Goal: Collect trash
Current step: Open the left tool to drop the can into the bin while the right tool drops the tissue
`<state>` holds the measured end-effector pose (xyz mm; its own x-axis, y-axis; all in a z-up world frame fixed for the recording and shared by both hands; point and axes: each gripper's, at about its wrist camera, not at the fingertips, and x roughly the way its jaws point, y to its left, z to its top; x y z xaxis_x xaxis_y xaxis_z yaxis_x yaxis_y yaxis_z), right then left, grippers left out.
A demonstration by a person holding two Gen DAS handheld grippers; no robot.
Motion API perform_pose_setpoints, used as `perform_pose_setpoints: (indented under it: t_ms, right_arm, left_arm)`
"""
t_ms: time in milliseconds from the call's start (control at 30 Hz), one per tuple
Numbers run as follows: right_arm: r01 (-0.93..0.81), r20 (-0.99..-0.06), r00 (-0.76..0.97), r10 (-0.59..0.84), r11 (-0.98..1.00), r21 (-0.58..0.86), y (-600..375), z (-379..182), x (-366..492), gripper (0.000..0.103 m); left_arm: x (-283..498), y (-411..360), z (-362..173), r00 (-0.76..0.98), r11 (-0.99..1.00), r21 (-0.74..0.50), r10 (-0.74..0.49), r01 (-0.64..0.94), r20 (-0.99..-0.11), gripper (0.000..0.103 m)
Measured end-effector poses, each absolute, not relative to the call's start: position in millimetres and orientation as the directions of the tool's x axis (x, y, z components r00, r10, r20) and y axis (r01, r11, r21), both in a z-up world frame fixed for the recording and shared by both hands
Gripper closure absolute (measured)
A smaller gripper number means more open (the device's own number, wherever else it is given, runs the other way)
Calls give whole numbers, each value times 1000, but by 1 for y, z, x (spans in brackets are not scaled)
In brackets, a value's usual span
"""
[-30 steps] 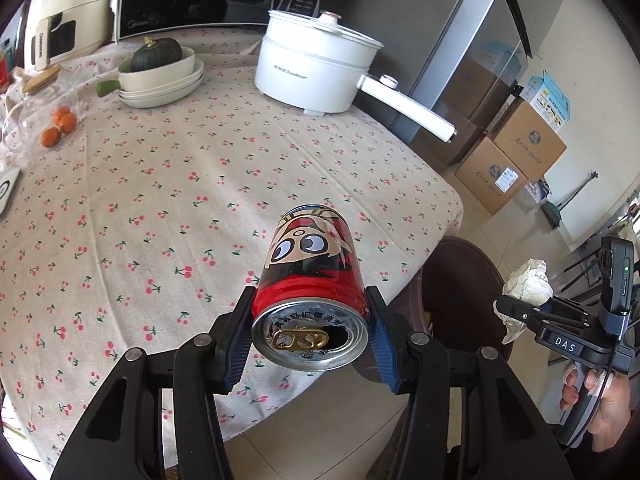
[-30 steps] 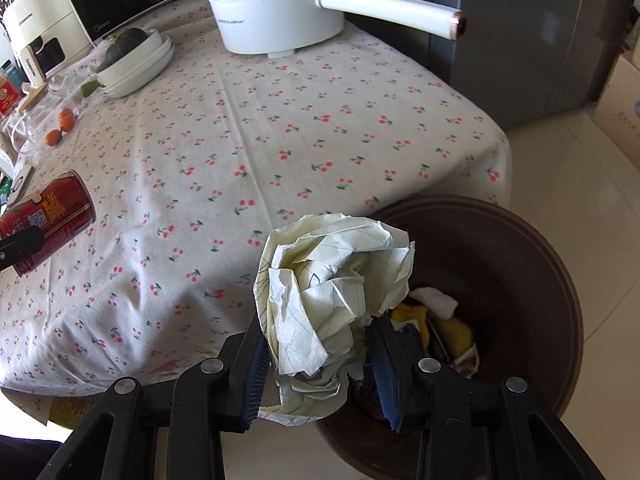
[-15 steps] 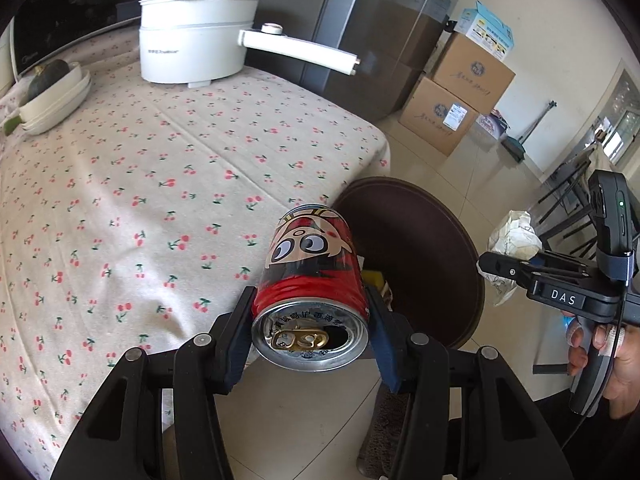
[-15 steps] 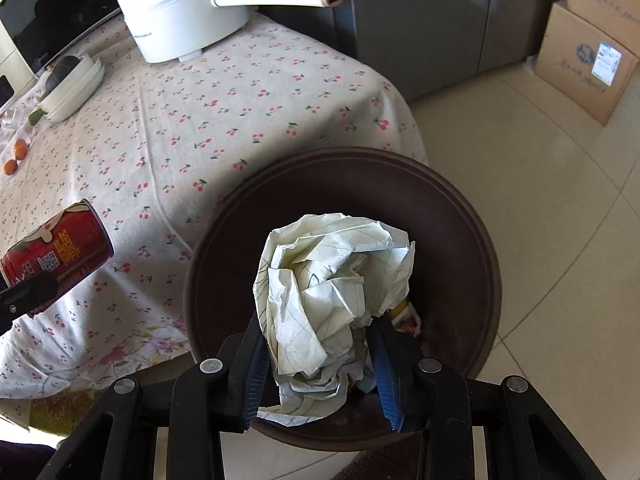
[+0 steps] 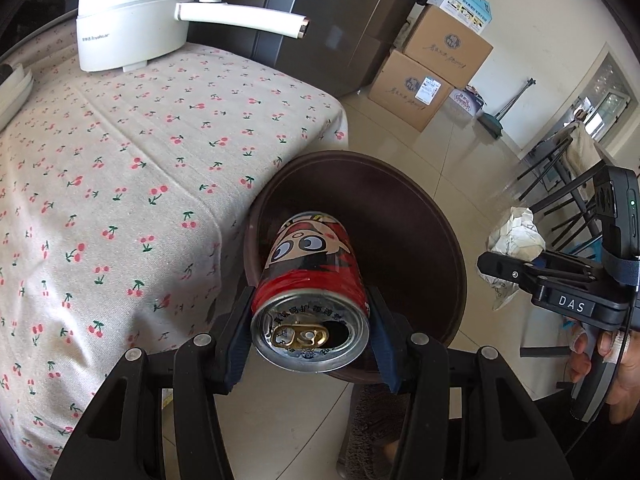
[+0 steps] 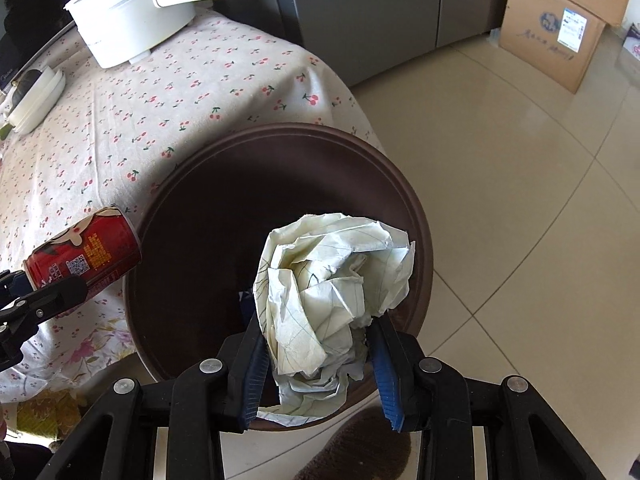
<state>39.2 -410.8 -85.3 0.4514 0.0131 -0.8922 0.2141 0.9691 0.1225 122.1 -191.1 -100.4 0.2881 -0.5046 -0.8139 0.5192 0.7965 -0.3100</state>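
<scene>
Two hand-held grippers, each clamped on one piece of trash, hang over a round dark-brown bin (image 6: 416, 216) that stands on the tiled floor against the near corner of the table. Left gripper (image 5: 310, 330): its blue-padded jaws press both sides of a red aluminium drink can with a cartoon face (image 5: 312, 276), held tilted, its opened gold pull-tab end toward the camera and its far end over the bin's opening near the table-side rim. Right gripper (image 6: 318, 354): its jaws are closed on a crumpled ball of pale lined paper (image 6: 332, 292), which sits over the bin's opening toward the rim nearest the camera. In the right wrist view the can shows at the left, above the bin's left rim; in the left wrist view the paper ball shows at the right, beyond the bin's right rim, with the person's hand (image 5: 604, 364) on the gripper's handle. Behind the bin, a cream tablecloth printed with red cherries (image 5: 120, 168) covers the table and drapes over its corner. At the far edge of the table stands a white electric pot with a long white handle (image 5: 132, 24); stacked white dishes (image 6: 36, 100) lie toward its left edge. Beyond the table: a grey refrigerator (image 6: 360, 12) and stacked brown cardboard boxes (image 5: 432, 76) on the floor.
</scene>
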Motion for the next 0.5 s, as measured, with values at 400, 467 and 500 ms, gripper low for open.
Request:
perform_pose_setpoints:
  t_ms: [400,467,500]
  right_arm:
    - [209,-899,437,10,971,112,-409,-90,44,61]
    - [210,-900,435,11,971,113,-409,-91,45,61]
    - [211,-901,435,11,971,114,-409,-91,45,61]
  left_arm:
    - [136,-194,-101,288,808,-316,-497,498,-818,30]
    - [137,-190,-98,303,820,-304,-484,486,-821,22]
    - [138,-188,-97,311,827,-295,-473,478,-824,16]
